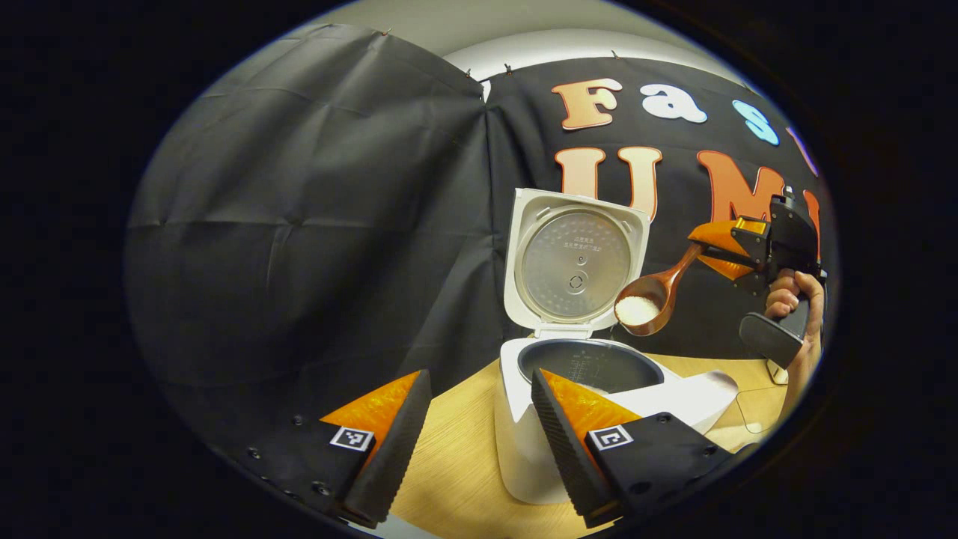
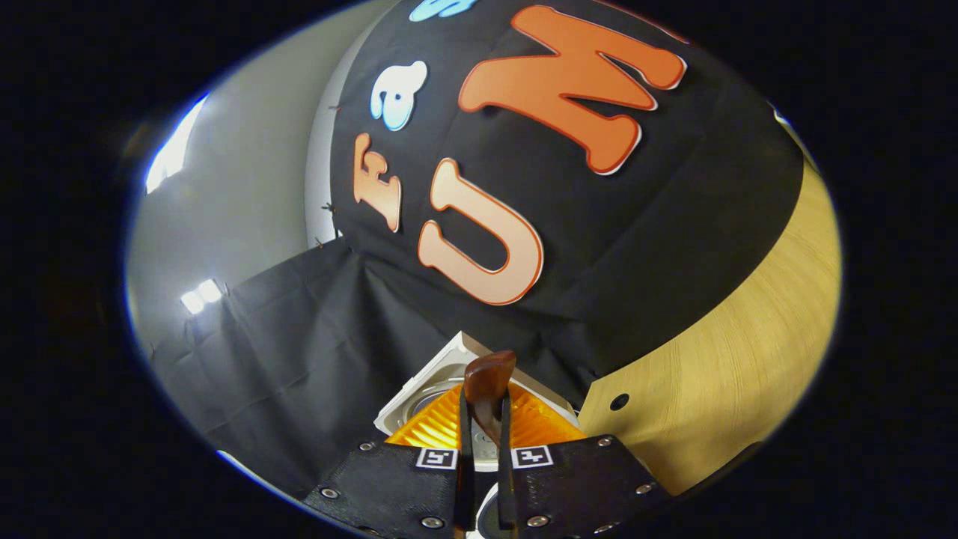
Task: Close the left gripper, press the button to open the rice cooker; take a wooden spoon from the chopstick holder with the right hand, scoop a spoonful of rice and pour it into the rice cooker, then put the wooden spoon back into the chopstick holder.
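The white rice cooker [image 1: 524, 419] stands on the wooden table with its lid [image 1: 576, 262] raised and its dark inner pot [image 1: 591, 365] showing. A brown wooden spoon [image 1: 650, 299] carrying white rice hovers tilted above the pot's right rim. My right gripper [image 1: 715, 245], held by a hand [image 1: 792, 298], is shut on the spoon's handle. In the right gripper view that handle [image 2: 488, 385] stands pinched in my right gripper [image 2: 483, 449], with the lid's edge [image 2: 441, 370] beyond it. My left gripper [image 1: 479, 430] is open, low in front of the cooker, holding nothing.
A white object [image 1: 700, 397] and a clear container [image 1: 760, 410] sit right of the cooker. The wooden tabletop [image 1: 456, 464] runs under the cooker and shows as a tilted tabletop [image 2: 741, 352] in the right gripper view. Black cloth walls close the back and left.
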